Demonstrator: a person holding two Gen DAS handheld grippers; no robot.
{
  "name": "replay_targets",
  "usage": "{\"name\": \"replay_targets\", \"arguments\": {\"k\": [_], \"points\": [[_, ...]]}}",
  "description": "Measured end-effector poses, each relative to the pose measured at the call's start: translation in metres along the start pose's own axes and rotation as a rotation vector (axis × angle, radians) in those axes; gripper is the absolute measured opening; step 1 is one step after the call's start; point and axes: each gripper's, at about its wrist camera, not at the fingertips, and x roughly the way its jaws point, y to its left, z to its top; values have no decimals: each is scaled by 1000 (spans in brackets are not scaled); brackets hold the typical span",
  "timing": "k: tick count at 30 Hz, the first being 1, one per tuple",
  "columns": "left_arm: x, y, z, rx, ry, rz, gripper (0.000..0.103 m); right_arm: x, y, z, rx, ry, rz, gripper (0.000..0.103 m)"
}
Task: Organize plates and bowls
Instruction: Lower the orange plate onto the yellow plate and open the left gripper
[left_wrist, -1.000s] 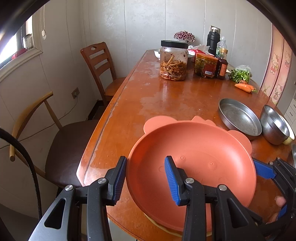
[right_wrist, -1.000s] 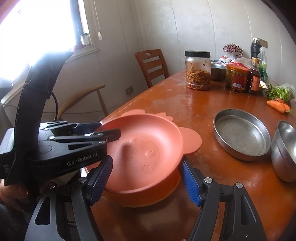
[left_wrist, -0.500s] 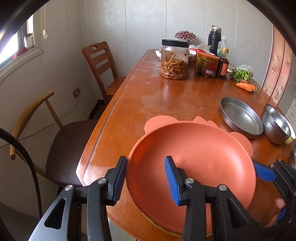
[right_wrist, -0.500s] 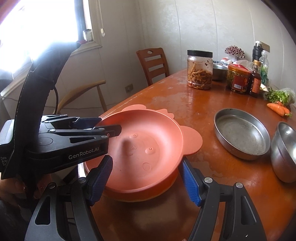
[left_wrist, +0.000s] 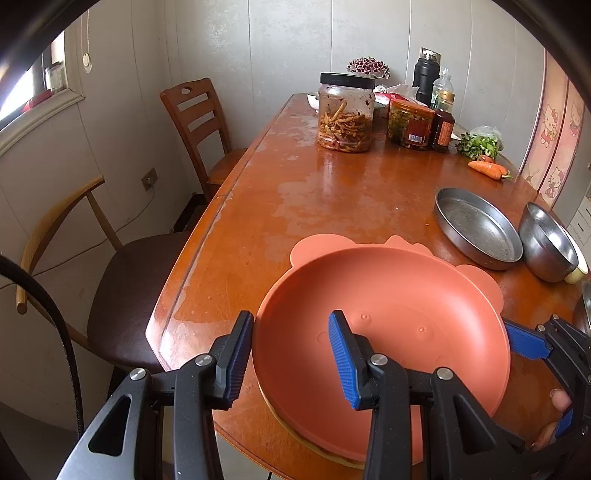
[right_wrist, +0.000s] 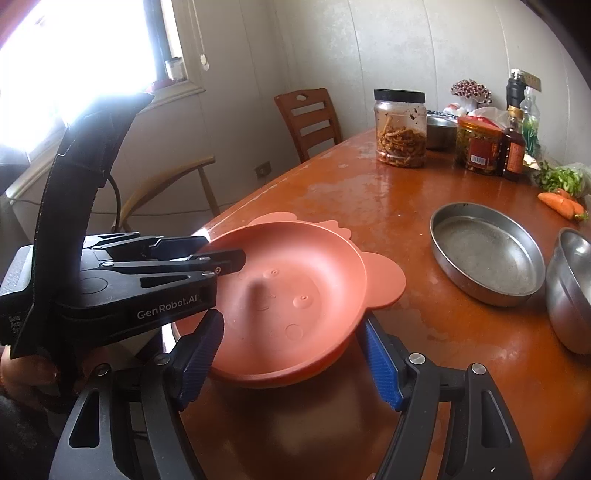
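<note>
We see daylight pouring in from the window (right_wrist: 85, 55), which is blown out to pure white in the right wrist view, with haze washing over the dark gripper body just below it. In the left wrist view the window is only a bright sliver at the far left edge. The table (left_wrist: 332, 192), away from the window, carries pale glossy reflections across its top. Shadows stay soft; a dim patch lies on the table under the pink bowl (right_wrist: 291, 295). Both views are sharp, with no motion blur. Fisheye bending curves the walls, and black vignetting fills the corners.
</note>
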Motion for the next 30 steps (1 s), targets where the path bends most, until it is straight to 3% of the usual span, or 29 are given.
{"name": "replay_targets", "arguments": {"k": [21,30], "points": [[-10,4,2,-33,-43,-32,46,-12,-13,1,44,11,3,78],[-28,-4,14,-32,-65,-51,52,-26,-40,21,85,-6,-64,78]]}}
